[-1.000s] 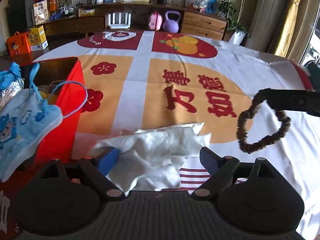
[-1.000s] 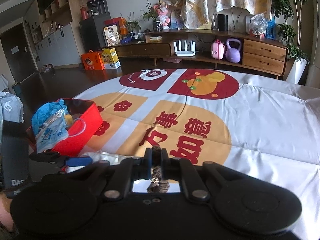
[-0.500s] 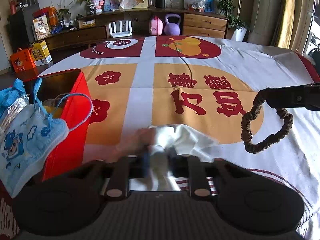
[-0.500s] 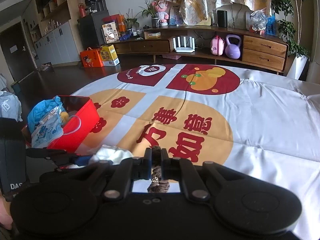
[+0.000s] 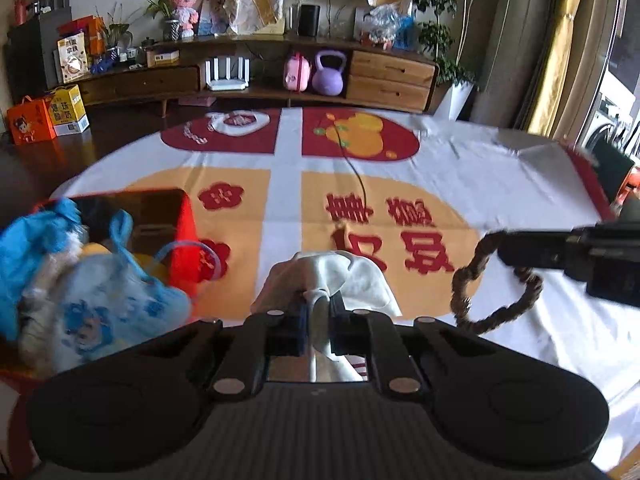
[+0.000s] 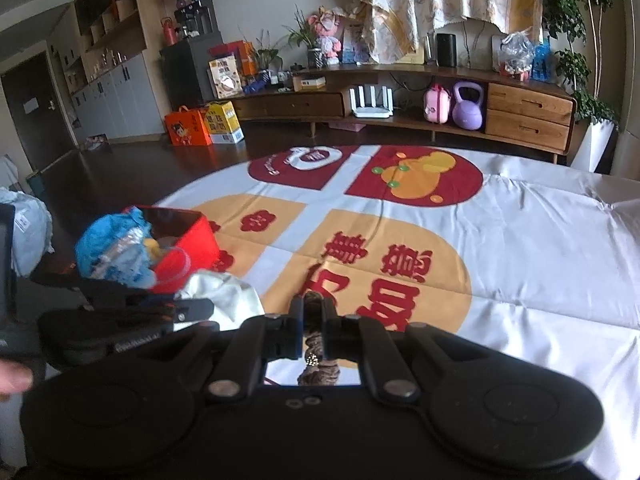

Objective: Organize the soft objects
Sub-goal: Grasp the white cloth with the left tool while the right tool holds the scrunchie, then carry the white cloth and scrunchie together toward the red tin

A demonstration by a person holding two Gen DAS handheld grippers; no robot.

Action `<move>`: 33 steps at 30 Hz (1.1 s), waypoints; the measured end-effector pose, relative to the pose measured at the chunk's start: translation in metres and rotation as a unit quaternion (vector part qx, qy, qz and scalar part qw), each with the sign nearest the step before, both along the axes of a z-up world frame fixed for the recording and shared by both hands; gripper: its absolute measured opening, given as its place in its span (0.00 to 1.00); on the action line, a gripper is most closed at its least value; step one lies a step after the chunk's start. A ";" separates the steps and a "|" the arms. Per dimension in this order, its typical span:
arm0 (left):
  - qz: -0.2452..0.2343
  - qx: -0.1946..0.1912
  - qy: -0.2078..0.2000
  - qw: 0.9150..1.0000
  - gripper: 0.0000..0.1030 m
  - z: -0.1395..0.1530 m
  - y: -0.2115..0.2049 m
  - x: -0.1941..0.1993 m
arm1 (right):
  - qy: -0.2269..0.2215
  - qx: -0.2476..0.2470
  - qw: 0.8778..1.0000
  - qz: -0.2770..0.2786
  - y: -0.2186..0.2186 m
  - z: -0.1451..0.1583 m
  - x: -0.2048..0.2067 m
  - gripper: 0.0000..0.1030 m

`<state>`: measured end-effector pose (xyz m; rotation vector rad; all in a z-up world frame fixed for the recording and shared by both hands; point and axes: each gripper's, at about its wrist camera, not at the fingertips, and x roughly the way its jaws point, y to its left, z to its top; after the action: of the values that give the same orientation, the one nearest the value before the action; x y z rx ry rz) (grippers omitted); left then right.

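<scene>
My left gripper is still closing its jaws, and the pads pinch a crumpled white cloth that hangs lifted off the printed tablecloth. From the right wrist view the cloth bunches at the left gripper. My right gripper is shut on a brown scrunchie. The scrunchie dangles as a loop from the right gripper at the right of the left wrist view. A red box stands at the left, stuffed with soft items.
A blue-and-white bib and blue fabric spill over the red box. A thin dark cord lies on the tablecloth. A low wooden sideboard with a purple kettlebell runs behind the table. A hand shows at far left.
The left gripper's jaws went from wide open around the flat cloth to closed on it, then rose with the cloth bunched up. The right gripper and scrunchie stayed nearly still.
</scene>
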<state>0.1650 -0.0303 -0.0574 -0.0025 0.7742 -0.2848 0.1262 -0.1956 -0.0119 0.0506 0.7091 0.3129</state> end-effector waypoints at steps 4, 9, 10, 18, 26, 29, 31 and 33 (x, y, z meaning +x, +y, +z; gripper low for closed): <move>0.000 -0.007 0.002 1.000 0.10 0.023 0.014 -0.005 | -0.013 0.006 1.000 0.009 0.012 0.015 -0.006 0.07; 0.008 -0.011 -0.002 1.000 0.10 0.048 0.030 -0.010 | -0.032 0.008 0.999 0.028 0.032 0.036 -0.013 0.07; 0.009 -0.009 -0.006 1.000 0.10 0.053 0.034 -0.012 | -0.034 0.010 0.999 0.031 0.035 0.040 -0.014 0.07; 0.023 0.001 -0.031 0.999 0.10 0.085 0.072 -0.018 | -0.051 0.016 0.997 0.058 0.072 0.060 -0.013 0.07; 0.061 0.009 -0.051 0.997 0.10 0.103 0.123 -0.012 | -0.058 0.018 0.994 0.086 0.118 0.066 -0.001 0.07; 0.080 0.015 -0.056 0.995 0.10 0.106 0.143 -0.007 | -0.059 0.015 0.994 0.096 0.136 0.065 0.006 0.07; 0.089 0.020 -0.055 0.994 0.10 0.105 0.155 -0.003 | -0.058 0.015 0.993 0.105 0.147 0.063 0.010 0.07; 0.098 0.024 -0.051 0.994 0.10 0.102 0.166 0.000 | -0.056 0.014 0.992 0.113 0.158 0.061 0.014 0.07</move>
<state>0.1655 0.1355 0.0443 -0.0196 0.6730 -0.0786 0.1401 -0.0372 0.0487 -0.0218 0.5988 0.5385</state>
